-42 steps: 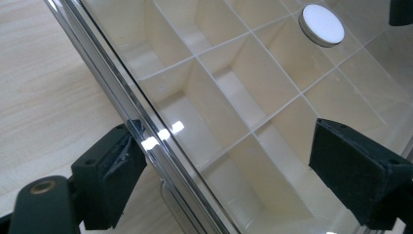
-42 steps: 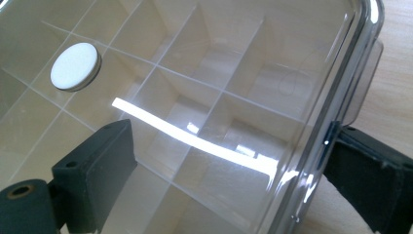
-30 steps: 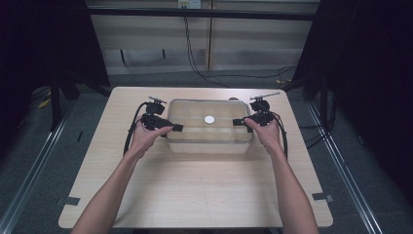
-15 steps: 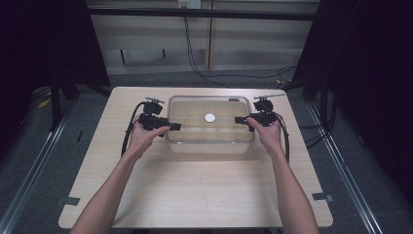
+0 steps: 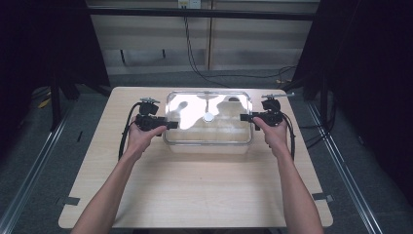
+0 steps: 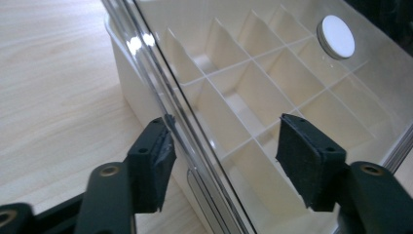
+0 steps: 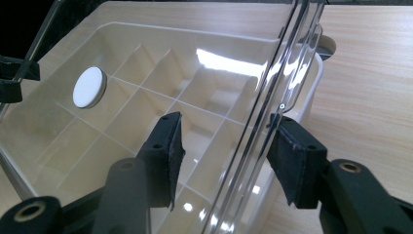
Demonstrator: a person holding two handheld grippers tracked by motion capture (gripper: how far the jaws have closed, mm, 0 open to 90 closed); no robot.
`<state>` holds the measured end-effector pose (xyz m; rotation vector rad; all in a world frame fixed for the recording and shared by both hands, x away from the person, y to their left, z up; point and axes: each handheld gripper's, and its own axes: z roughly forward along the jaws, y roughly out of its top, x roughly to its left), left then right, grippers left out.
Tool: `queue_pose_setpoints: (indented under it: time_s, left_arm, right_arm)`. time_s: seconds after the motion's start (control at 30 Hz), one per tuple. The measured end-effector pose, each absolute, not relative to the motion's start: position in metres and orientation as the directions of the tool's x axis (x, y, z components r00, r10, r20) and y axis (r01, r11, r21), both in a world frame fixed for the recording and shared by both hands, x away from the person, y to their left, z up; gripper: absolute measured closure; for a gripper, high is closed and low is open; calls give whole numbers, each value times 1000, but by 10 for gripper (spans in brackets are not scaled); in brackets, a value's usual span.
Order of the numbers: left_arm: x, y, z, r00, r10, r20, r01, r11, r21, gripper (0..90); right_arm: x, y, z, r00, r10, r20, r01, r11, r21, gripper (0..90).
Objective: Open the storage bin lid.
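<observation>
Wooden table (image 5: 195,185): clear lid (image 5: 209,117) edges between both hand-held grippers' open jaws.

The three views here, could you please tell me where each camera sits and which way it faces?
High view: above the person's side, facing forward and down on the table; both forearms, left gripper, right gripper at the clear lid.
Left gripper view: on the left gripper, along its open jaws astride the lid's edge.
Right gripper view: on the right gripper, likewise.
Shared: white knob, divided box.
</observation>
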<state>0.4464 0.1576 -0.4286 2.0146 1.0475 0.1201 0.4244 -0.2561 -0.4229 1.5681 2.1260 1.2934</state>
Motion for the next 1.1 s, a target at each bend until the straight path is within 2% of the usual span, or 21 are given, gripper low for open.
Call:
queue_pose_setpoints:
  time_s: [0.33, 0.4, 0.5, 1.1]
  left_arm:
    - [438, 162, -421, 680, 692, -244, 589, -317, 743, 485]
    - [435, 165, -420, 686, 681, -256, 584, -306, 752, 553]
    - [432, 166, -419, 689, 680, -251, 576, -303, 760, 559]
    - [421, 170, -408, 698, 682, -218, 543, -305, 783, 646]
  right_arm:
    - [418, -258, -418, -398, 853, 337, 648, 1, 761, 516]
    - [415, -259, -417, -403, 852, 335, 648, 7, 762, 521]
    - [411, -262, -416, -402, 849, 344, 641, -8, 768, 553]
    - [397, -262, -401, -391, 849, 354, 622, -39, 782, 615]
